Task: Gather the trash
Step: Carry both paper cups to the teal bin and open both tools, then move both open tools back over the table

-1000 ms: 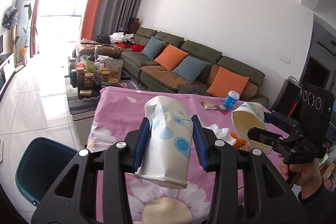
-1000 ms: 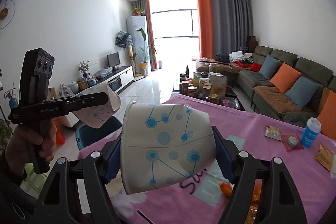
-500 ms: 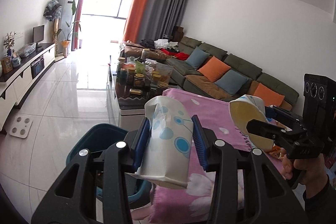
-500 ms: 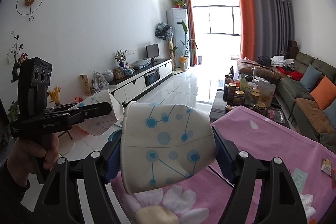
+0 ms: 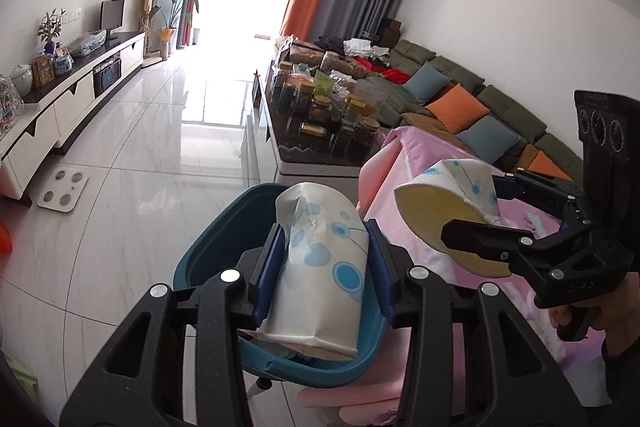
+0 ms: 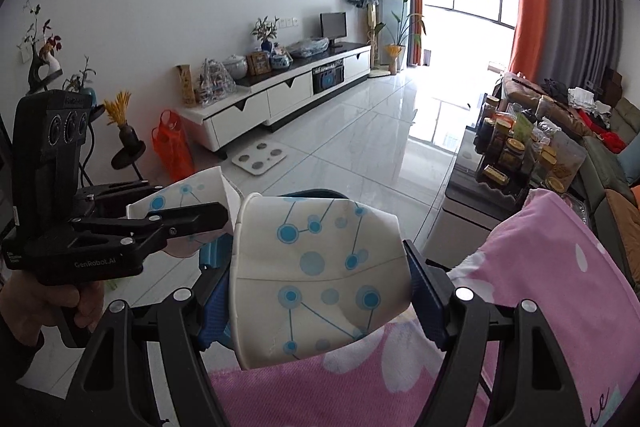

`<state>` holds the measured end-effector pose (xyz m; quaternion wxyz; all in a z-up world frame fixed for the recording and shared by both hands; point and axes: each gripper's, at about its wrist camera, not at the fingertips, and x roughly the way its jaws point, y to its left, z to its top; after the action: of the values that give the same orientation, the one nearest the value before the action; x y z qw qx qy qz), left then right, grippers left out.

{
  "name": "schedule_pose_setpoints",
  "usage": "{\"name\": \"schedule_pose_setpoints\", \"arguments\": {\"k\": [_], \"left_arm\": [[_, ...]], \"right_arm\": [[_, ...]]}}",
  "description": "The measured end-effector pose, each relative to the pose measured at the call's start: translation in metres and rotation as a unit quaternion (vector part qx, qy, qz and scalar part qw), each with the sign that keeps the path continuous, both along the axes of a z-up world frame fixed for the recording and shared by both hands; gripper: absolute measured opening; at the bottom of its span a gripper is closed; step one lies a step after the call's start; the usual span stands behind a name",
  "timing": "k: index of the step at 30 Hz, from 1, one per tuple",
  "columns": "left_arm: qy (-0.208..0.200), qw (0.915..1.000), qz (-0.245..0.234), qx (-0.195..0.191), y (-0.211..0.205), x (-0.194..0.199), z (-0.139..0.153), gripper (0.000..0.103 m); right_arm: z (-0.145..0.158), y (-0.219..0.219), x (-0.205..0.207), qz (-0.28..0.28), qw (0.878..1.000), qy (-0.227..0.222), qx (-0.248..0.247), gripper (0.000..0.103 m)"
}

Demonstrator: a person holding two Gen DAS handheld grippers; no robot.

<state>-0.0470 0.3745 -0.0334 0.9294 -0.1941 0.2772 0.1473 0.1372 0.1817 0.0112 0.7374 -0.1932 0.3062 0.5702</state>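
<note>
Pink floral tablecloth [image 6: 540, 291]; glossy white floor tiles [image 5: 160, 147]; sofa [image 5: 460, 95].

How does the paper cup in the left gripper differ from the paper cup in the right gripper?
The left cup is squashed nearly flat, its top edge crumpled; the right cup keeps most of its round shape.
The left gripper has its jaws closed narrowly on its cup; the right gripper holds its cup with jaws much wider.
The left cup is over the blue bin; the right cup is beside it.
Both are white with blue dots.
</note>
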Motion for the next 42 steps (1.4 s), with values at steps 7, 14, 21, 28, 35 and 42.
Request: {"name": "schedule_pose_setpoints", "arguments": {"k": [7,14,21,28,35,42], "left_arm": [[0.047,0.9987,-0.015,0.007,0.020,0.077,-0.043,0.042],[0.075,0.9971,-0.012,0.006,0.034,0.114,-0.077,0.042],[0.065,0.9977,0.015,0.010,0.043,0.103,-0.078,0.057],[0.045,0.9978,0.044,0.023,0.034,0.068,-0.061,0.077],[0.007,0.9978,0.059,0.028,0.021,0.035,-0.033,0.092],[-0.017,0.9976,0.055,0.040,-0.005,0.021,-0.005,0.097]], "right_arm": [[-0.033,0.040,0.004,0.016,0.997,0.005,-0.075,0.073],[-0.051,0.059,0.011,0.020,0.994,0.026,-0.104,0.074],[-0.057,0.062,0.014,0.022,0.994,0.041,-0.103,0.084],[-0.042,0.048,0.016,0.009,0.997,0.042,-0.071,0.085],[-0.018,0.025,0.013,-0.009,0.999,0.037,-0.026,0.089],[0.005,-0.001,0.002,-0.023,1.000,0.013,0.004,0.096]]}}
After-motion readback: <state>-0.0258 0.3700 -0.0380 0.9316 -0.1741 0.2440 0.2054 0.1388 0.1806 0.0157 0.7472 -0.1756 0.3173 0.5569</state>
